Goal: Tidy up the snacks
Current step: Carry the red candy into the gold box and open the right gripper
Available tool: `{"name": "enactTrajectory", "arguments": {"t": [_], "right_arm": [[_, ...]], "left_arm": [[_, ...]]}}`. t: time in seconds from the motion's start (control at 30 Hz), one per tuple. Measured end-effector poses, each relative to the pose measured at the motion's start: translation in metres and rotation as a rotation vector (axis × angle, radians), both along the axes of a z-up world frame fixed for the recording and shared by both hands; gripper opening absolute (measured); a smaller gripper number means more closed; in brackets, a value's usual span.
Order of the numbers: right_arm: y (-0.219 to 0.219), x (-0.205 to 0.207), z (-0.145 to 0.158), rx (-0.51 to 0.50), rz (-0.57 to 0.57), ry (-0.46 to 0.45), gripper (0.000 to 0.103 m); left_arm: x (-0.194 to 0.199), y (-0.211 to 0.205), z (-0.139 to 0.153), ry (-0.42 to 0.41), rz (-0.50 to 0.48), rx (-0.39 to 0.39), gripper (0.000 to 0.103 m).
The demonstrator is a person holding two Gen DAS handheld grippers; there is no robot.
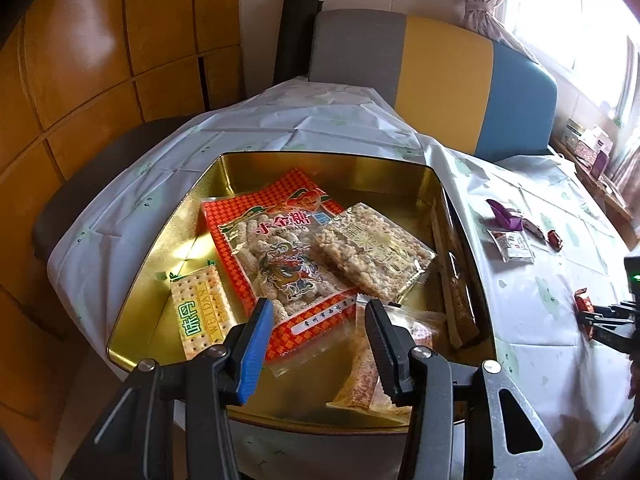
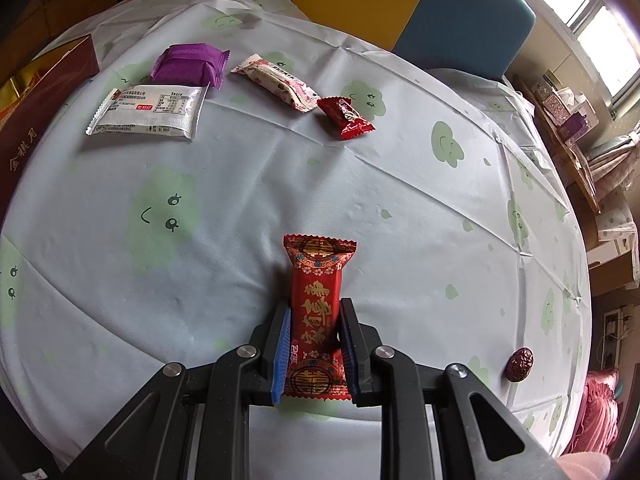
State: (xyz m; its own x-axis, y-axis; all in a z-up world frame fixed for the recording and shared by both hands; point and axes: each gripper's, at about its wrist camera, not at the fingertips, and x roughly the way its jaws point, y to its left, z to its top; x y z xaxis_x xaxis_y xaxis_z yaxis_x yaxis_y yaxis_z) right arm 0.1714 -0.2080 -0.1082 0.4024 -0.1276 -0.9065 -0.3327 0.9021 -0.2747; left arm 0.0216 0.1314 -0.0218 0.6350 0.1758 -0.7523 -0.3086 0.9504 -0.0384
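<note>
Gold tin (image 1: 168,216) sits on the surface (image 1: 532,292), lid off.

Contents, L to R, all placed rel. to the tin:
- cracker pack (image 1: 202,312), green lettering, by the tin's left wall
- big red checkered bag (image 1: 280,256), centre of the tin
- clear-wrapped rice-crisp bar (image 1: 372,252), overlapping the red bag's right edge
- clear pouch w/ orange-brown snack (image 1: 360,372) at the near wall, partly behind the claw finger, contents hard to make out
- brown stick pack (image 1: 456,292) leaning along the right wall, print unreadable

Left claw (image 1: 320,320) hangs over the tin's near side, fingers spread, nothing between them.

Right of the tin, loose on the surface: white sachet (image 2: 148,112), purple pack (image 2: 188,64), pink/white bar (image 2: 276,80), small red candy (image 2: 346,116). Tin itself only a red/gold sliver at the left edge of the right wrist view, cut off.

Right claw (image 2: 314,316) well right of the tin, clamped on a red candy pack (image 2: 316,312) w/ gold characters; pack's near end sits between the pads, far end sticks out. Can't tell if it's touching the surface.

Dark red date-like item (image 2: 520,364) near the surface's far right rim, blurry.
</note>
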Motion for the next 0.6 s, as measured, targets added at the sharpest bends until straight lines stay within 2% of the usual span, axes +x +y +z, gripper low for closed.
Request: {"name": "enactTrajectory", "arguments": {"t": [0.6], "right_arm": [[-0.002,0.001,0.0,0.021,-0.018,0.007,0.022]], "left_arm": [[-0.009,0.022,-0.001,0.004,0.062,-0.035,0.048]]}}
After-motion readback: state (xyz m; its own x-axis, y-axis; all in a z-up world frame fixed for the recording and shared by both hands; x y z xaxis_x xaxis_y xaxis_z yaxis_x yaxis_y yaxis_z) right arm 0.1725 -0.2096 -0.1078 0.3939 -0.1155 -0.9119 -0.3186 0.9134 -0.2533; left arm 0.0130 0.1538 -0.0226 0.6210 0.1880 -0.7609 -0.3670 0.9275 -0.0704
